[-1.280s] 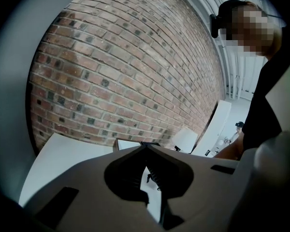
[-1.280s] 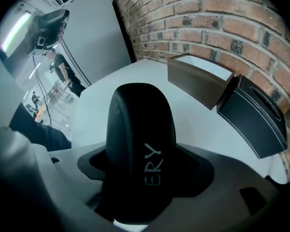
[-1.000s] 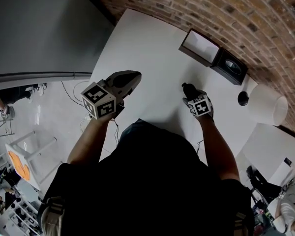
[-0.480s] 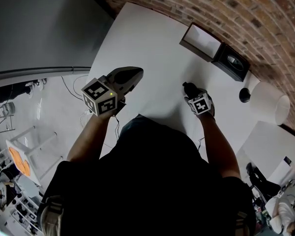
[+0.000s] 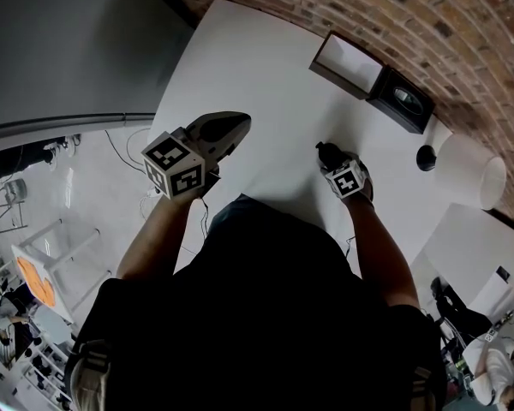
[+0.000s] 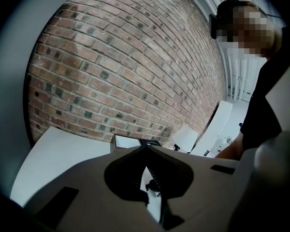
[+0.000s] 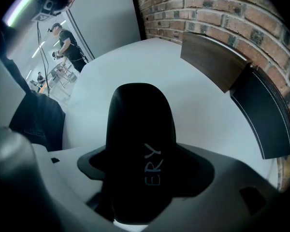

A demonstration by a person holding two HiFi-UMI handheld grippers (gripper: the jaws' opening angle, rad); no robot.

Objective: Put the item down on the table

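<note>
right gripper (image 5: 329, 155): jaws clamped on black item (image 7: 140, 134); over white table (image 5: 257, 75), near its front edge; contact unclear
left gripper (image 6: 146, 151): jaws pressed together, empty
next: probably lower straight, seat item flat, then release

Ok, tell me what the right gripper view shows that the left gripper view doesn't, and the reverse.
Only the right gripper view: the right gripper clamped on the black item, which carries pale lettering, and a distant person standing beyond the table. Only the left gripper view: the left gripper, jaws together on nothing, and the wearer's head. Both: the brick wall, the white table and the open box by the wall.
</note>
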